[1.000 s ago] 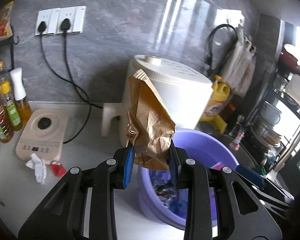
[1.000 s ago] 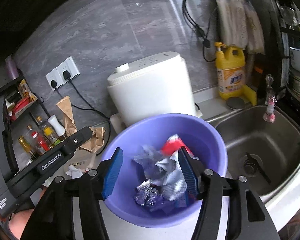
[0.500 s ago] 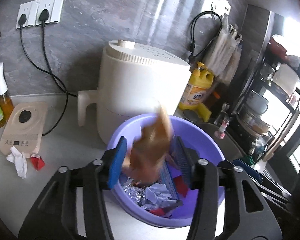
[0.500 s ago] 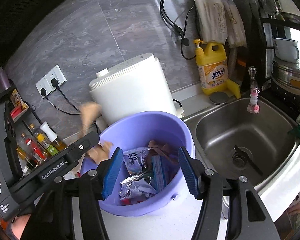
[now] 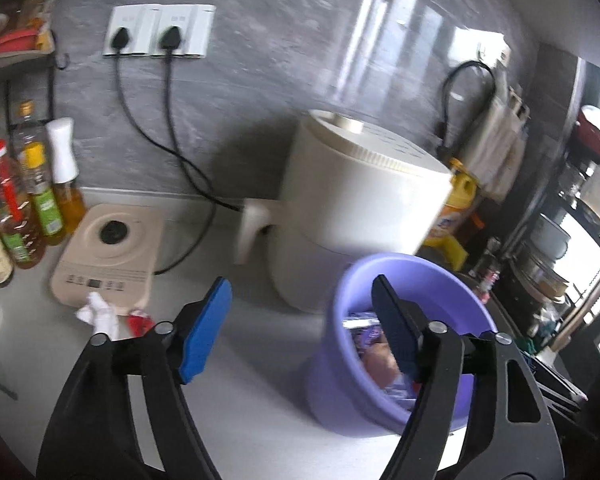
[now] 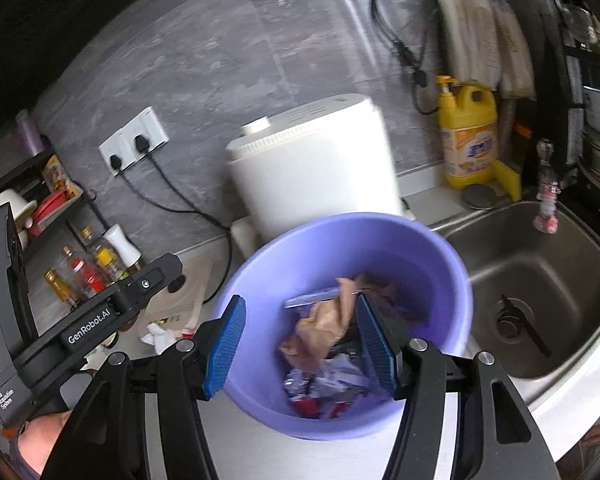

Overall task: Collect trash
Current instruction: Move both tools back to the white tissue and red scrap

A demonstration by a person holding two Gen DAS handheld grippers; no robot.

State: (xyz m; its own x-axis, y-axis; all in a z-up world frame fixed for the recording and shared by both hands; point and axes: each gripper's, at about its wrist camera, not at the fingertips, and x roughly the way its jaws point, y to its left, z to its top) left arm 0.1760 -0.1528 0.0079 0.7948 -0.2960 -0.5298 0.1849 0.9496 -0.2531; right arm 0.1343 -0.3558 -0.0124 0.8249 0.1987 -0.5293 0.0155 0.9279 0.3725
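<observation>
A grey stone-look wall [image 5: 284,52] backs a pale kitchen counter [image 5: 260,364], with a steel sink [image 6: 540,288] at its right end. The left gripper [image 5: 300,320] hangs over the counter with its blue-padded jaws spread wide and nothing between them; its right finger overlaps the near rim of the purple basin [image 5: 456,284], its left finger stands over bare counter. The right gripper [image 6: 300,338] is likewise released, jaws wide apart, looking down into the same purple basin [image 6: 284,264]; whether either pad touches the rim cannot be told. Inside the basin lies the crumpled brown paper bag [image 6: 324,324], resting on top of foil wrappers and other scraps [image 6: 328,384]; the frame is blurred there, so finer detail is lost. On the counter to the left, well apart from the basin, a white crumpled tissue [image 5: 98,314] and a small red scrap [image 5: 140,322] lie against the near edge of a beige induction hob [image 5: 112,256]; the right wrist view shows the tissue [image 6: 158,334] just beyond the left gripper's black body. Behind the basin stands a white round appliance [image 5: 360,204]; two black cables run from it and the hob up to the wall sockets [image 5: 160,30]; oil and sauce bottles [image 5: 28,200] crowd the far left; a yellow detergent bottle [image 6: 466,136] sits by the sink.
</observation>
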